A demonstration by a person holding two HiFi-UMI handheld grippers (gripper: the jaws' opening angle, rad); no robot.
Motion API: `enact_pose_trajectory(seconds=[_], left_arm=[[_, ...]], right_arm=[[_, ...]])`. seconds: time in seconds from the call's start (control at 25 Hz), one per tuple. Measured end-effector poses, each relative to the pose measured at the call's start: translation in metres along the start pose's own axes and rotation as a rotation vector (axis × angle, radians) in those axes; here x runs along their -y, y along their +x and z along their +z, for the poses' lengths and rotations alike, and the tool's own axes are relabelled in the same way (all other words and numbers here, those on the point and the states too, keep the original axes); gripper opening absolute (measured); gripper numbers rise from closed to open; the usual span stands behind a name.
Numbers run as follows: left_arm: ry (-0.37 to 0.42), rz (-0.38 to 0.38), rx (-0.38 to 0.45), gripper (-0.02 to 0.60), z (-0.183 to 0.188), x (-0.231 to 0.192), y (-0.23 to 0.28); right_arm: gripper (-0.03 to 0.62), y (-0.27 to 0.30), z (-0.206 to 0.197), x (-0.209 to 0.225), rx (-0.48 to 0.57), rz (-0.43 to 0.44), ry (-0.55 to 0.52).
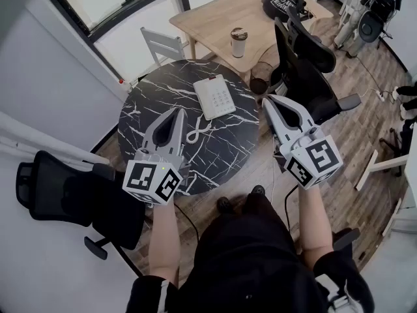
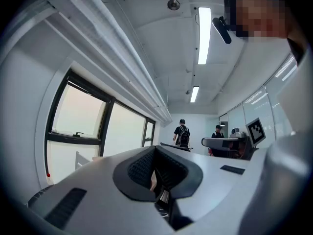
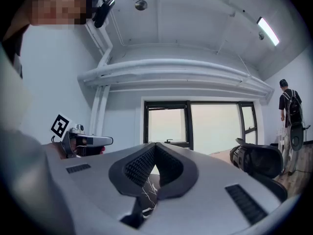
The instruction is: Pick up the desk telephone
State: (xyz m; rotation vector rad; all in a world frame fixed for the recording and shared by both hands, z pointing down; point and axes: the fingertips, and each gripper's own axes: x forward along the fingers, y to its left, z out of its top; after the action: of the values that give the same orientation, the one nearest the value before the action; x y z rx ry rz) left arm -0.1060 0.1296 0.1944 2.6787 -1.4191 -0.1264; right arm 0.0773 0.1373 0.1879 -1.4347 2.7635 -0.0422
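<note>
A white desk telephone (image 1: 215, 96) lies on the far side of a round black marble table (image 1: 140, 126), its coiled cord (image 1: 199, 133) trailing toward me. My left gripper (image 1: 176, 113) hovers above the table's near left part, shut and empty, short of the phone. My right gripper (image 1: 268, 100) is held level past the table's right edge, to the right of the phone, also shut with nothing in it. In the left gripper view the jaw tips (image 2: 155, 148) meet; the right gripper view shows the same (image 3: 155, 145). The phone is not seen in either gripper view.
A black office chair (image 1: 306, 67) stands right of the table, another (image 1: 65, 191) at the near left. Behind is a wooden table (image 1: 215, 18) with a cup (image 1: 238, 42) and a bag (image 1: 281, 2). A grey chair (image 1: 161, 44) sits by the window. People stand at the far end of the room (image 2: 182, 132).
</note>
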Motion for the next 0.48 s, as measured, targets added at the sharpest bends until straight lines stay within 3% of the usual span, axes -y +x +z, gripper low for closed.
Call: enact_pose_trajectory(seconds=[0.32, 0.48], left_arm=[[-0.022, -0.010, -0.007, 0.014, 0.000, -0.004, -0.008], [-0.040, -0.013, -0.012, 0.014, -0.005, -0.008, -0.014]], right_arm=[[0.029, -0.004, 0.000, -0.006, -0.025, -0.014, -0.008], [0.031, -0.004, -0.003, -0.010, -0.022, -0.006, 0.041]])
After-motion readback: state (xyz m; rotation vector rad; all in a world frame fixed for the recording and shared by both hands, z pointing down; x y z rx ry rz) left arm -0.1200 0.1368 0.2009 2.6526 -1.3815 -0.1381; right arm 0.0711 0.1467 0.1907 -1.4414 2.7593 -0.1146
